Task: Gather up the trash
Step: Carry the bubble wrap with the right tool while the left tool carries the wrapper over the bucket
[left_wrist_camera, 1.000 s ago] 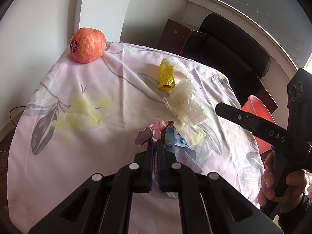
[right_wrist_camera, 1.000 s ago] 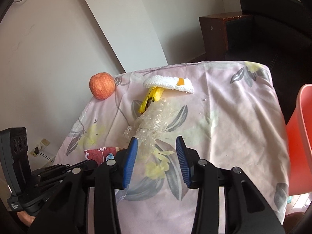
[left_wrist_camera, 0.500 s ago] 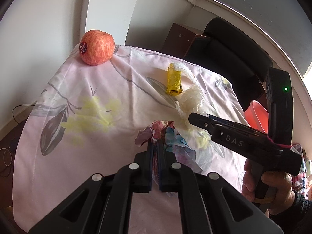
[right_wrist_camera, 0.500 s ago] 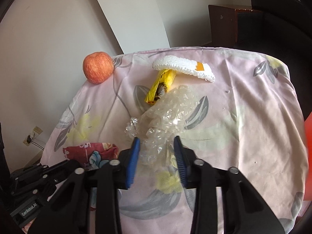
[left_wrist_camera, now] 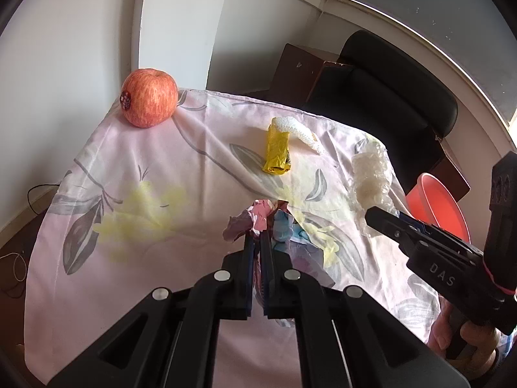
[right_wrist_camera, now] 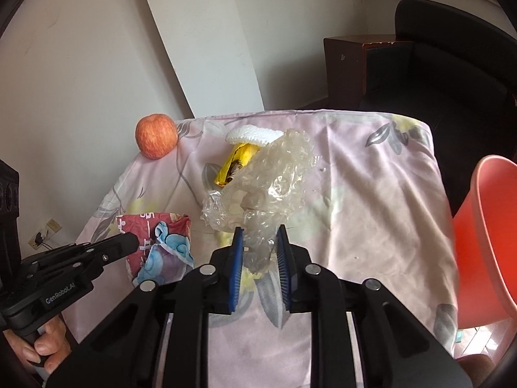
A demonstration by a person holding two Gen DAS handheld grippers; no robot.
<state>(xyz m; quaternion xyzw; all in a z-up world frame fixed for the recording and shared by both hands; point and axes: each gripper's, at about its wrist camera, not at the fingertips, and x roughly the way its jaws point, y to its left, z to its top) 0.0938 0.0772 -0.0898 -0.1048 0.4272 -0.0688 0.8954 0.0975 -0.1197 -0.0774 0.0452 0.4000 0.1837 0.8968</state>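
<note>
My left gripper [left_wrist_camera: 255,242] is shut on a crumpled colourful snack wrapper [left_wrist_camera: 284,223] that rests on the pink flowered tablecloth [left_wrist_camera: 145,168]. The same wrapper [right_wrist_camera: 161,245] shows in the right wrist view, with the left gripper [right_wrist_camera: 129,242] pinching its edge. My right gripper [right_wrist_camera: 258,236] has a wad of clear bubble wrap [right_wrist_camera: 271,181] between its blue pads. Its jaws are closing on the wad, which stands up off the cloth. In the left wrist view the bubble wrap [left_wrist_camera: 370,174] hangs at the right gripper's [left_wrist_camera: 374,216] tip.
A yellow wrapper [left_wrist_camera: 276,152] and a white foam net [left_wrist_camera: 303,132] lie mid-table. A red apple [left_wrist_camera: 148,102] sits at the far left corner. A red bin [right_wrist_camera: 491,232] stands beside the table's right edge. A black chair [left_wrist_camera: 397,74] and brown cabinet [right_wrist_camera: 345,68] stand behind.
The right gripper's jaws narrowed around the bubble wrap and lifted it off the cloth, away from the yellow wrapper. The left gripper kept still on the snack wrapper.
</note>
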